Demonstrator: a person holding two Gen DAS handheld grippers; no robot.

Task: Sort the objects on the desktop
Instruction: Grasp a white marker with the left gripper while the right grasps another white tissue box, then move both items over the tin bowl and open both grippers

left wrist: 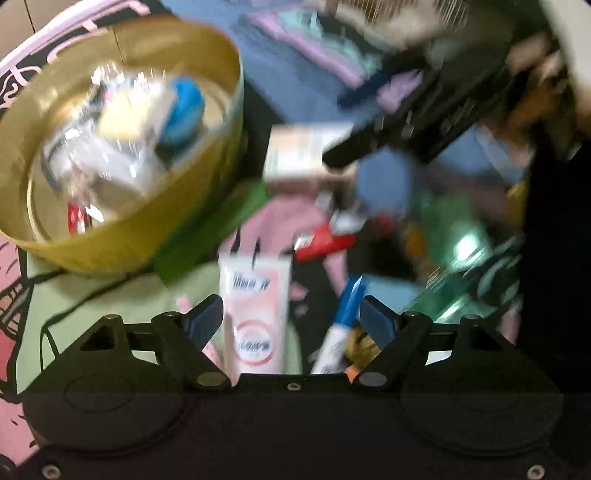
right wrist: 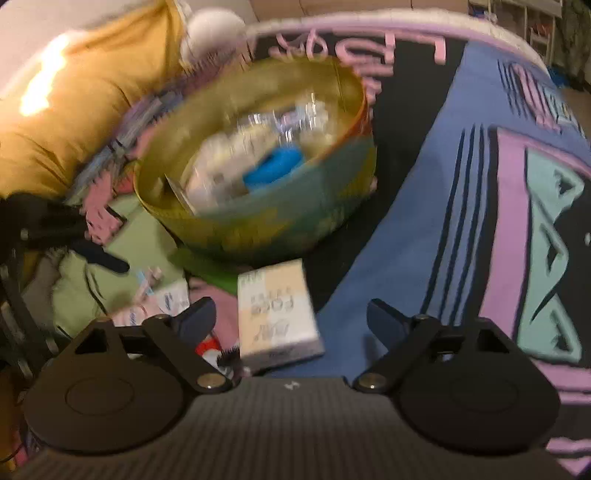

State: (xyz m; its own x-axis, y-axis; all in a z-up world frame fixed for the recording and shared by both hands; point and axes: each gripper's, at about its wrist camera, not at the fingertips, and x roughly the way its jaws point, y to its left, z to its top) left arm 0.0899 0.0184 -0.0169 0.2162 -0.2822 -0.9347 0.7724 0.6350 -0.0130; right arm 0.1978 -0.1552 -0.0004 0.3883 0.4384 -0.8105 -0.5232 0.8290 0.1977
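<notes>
Both grippers' jaws gape wide, empty; the left gripper (left wrist: 291, 314) is nearer the pink tube (left wrist: 255, 317), lying lengthwise toward the tin (left wrist: 122, 243).

The work surface is a patterned cloth (right wrist: 399, 229) printed in blue, black, pink, lilac, teal and pale green, with large pink lettering along its far edge. At the left of the right wrist view, a mustard-yellow cushion or fabric mass (right wrist: 85, 96) lies beside the cloth and carries a bright light patch (right wrist: 44, 81). Beyond the cloth's far edge, pale flooring (right wrist: 332, 5) and blurred shelving (right wrist: 532, 22) appear.
</notes>
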